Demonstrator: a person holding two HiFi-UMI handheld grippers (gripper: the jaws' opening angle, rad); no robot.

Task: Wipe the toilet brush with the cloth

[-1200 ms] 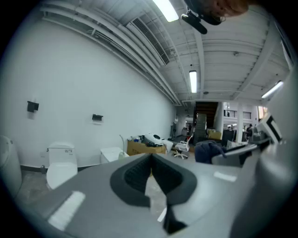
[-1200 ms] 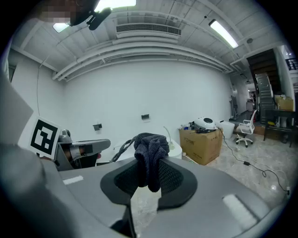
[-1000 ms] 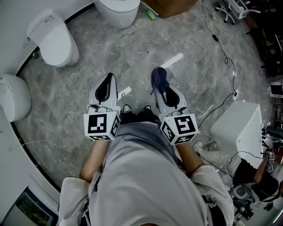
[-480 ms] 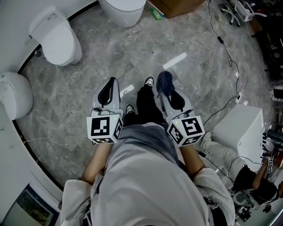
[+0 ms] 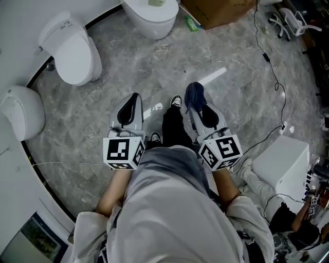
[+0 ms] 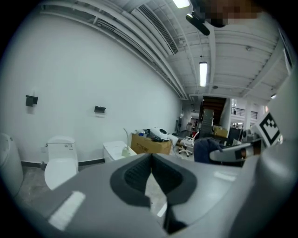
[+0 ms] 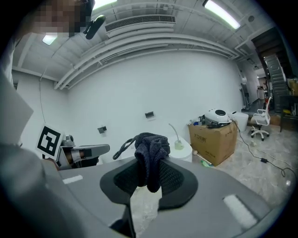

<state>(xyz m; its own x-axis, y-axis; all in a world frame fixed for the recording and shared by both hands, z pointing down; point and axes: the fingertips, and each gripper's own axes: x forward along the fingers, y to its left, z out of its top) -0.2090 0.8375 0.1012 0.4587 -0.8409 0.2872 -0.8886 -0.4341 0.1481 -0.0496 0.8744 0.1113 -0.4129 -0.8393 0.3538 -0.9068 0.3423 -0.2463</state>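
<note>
A dark blue cloth (image 7: 150, 151) hangs bunched from the tip of my right gripper (image 7: 148, 173), which is shut on it; the cloth (image 5: 195, 95) also shows in the head view above my right gripper (image 5: 197, 102). My left gripper (image 5: 133, 101) is held level beside it, shut with nothing between its jaws (image 6: 151, 160). A thin curved white handle in a pale green base, probably the toilet brush (image 7: 178, 143), stands on the white toilet (image 5: 154, 18) far ahead; it shows as the brush (image 6: 125, 149) in the left gripper view. Both grippers are well short of it.
Two more white toilets stand at the left: one (image 5: 74, 49) and one (image 5: 20, 110). A cardboard box (image 5: 218, 11) and a green item (image 5: 193, 23) lie beyond the far toilet. A white box (image 5: 282, 162) and cables (image 5: 275, 77) are at the right. My shoes (image 5: 176, 101) are on the grey marble floor.
The toilets and box have slid down and right in the head view as I step forward. Both grippers keep their pose, the cloth still held in the right one.
</note>
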